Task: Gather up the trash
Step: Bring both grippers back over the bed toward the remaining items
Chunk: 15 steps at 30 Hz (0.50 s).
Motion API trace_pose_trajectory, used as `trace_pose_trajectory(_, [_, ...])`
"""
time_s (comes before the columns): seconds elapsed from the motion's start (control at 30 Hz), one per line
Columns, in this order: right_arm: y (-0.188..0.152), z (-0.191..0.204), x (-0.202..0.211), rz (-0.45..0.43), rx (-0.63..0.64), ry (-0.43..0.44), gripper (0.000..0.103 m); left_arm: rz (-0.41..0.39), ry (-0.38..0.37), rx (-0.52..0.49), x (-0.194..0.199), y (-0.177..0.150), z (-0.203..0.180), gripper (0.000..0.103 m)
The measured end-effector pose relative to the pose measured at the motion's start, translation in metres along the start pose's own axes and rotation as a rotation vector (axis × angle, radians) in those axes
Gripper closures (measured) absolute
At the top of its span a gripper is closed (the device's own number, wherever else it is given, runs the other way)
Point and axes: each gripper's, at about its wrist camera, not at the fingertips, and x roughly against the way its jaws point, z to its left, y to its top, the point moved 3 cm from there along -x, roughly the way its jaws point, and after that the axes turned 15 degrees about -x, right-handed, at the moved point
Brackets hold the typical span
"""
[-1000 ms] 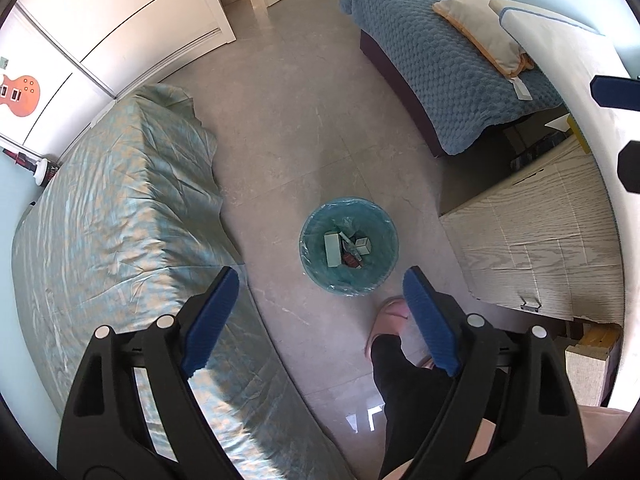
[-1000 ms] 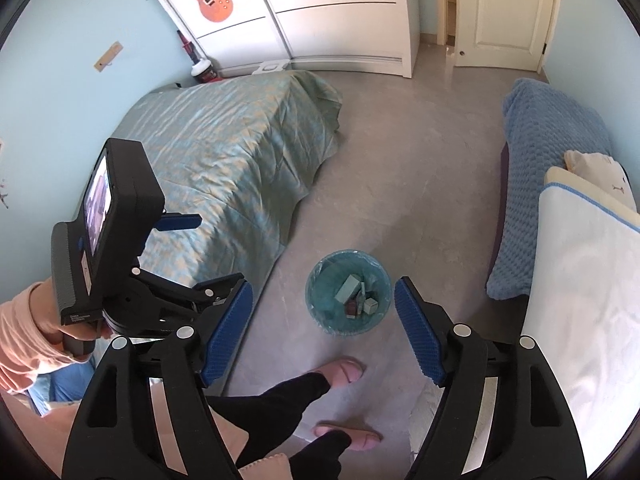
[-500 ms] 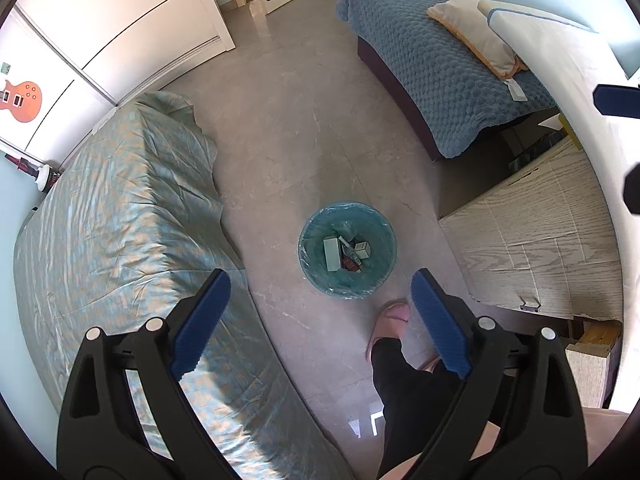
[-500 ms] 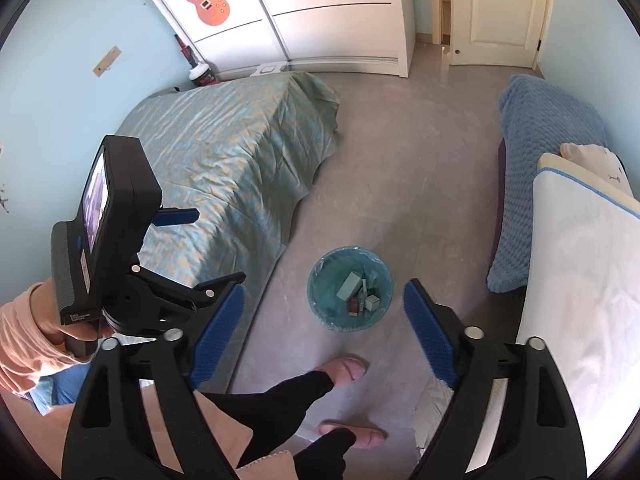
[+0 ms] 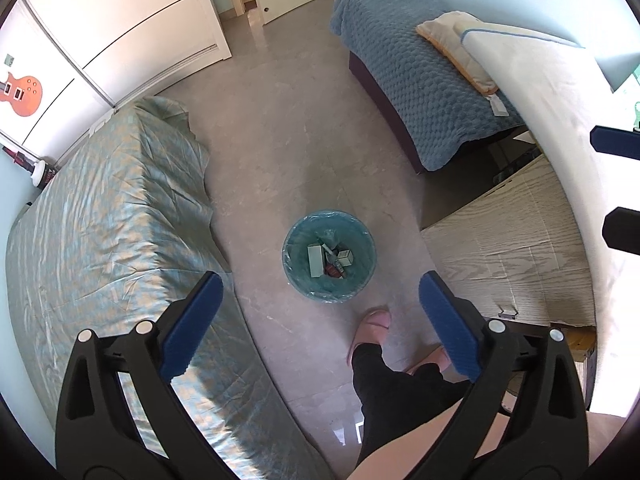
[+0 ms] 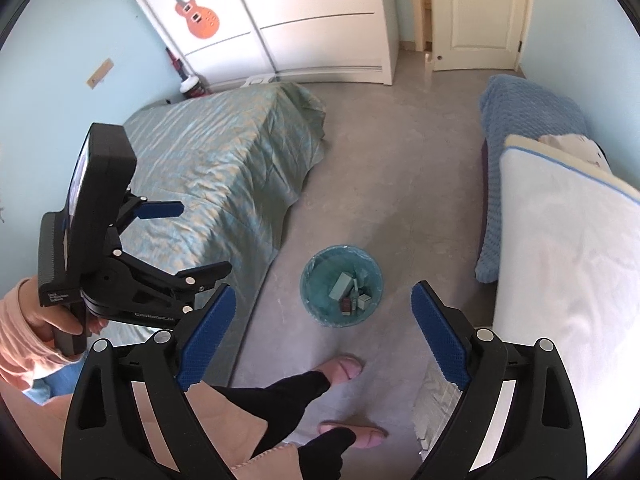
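Observation:
A round bin with a teal liner (image 5: 294, 280) stands on the grey floor between two beds; it also shows in the right wrist view (image 6: 310, 300). Several small boxes and wrappers (image 5: 328, 260) lie inside it, also in the right wrist view (image 6: 352, 292). My left gripper (image 5: 320, 308) is open and empty, high above the floor, with the bin between its blue pads. My right gripper (image 6: 324, 320) is open and empty, also high above the bin. The left gripper's body (image 6: 120, 264) shows at the left of the right wrist view.
A bed with a green-gold cover (image 5: 104, 216) is on the left. A bed with a blue quilt (image 5: 424, 92) and pillows is on the right. A wooden nightstand (image 5: 508, 256) stands beside the bin. The person's feet in pink slippers (image 6: 340, 368) are just in front of the bin.
Both grippers have risen and tilted back a little, so the bin looks smaller and more of the room's far end shows. Both stay open and empty.

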Motion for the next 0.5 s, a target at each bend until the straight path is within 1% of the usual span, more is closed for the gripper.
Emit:
trace_pose_trajectory(0.2, [-0.018,-0.023,0.018,-0.018,-0.043,-0.035,0.014,-0.028,0.001,-0.028,0.011,0.007,-0.023,0.007])
trace_pose_trajectory(0.3, [-0.026,-0.033,0.027,-0.023,-0.057,-0.044,0.014,-0.047,0.002,-0.063,0.016,0.013,-0.039,0.007])
trace_pose_trajectory(0.5, [-0.046,-0.064,0.051,-0.065,-0.104,-0.121,0.014,-0.091,-0.015,-0.162,0.026,0.033,-0.080,0.007])
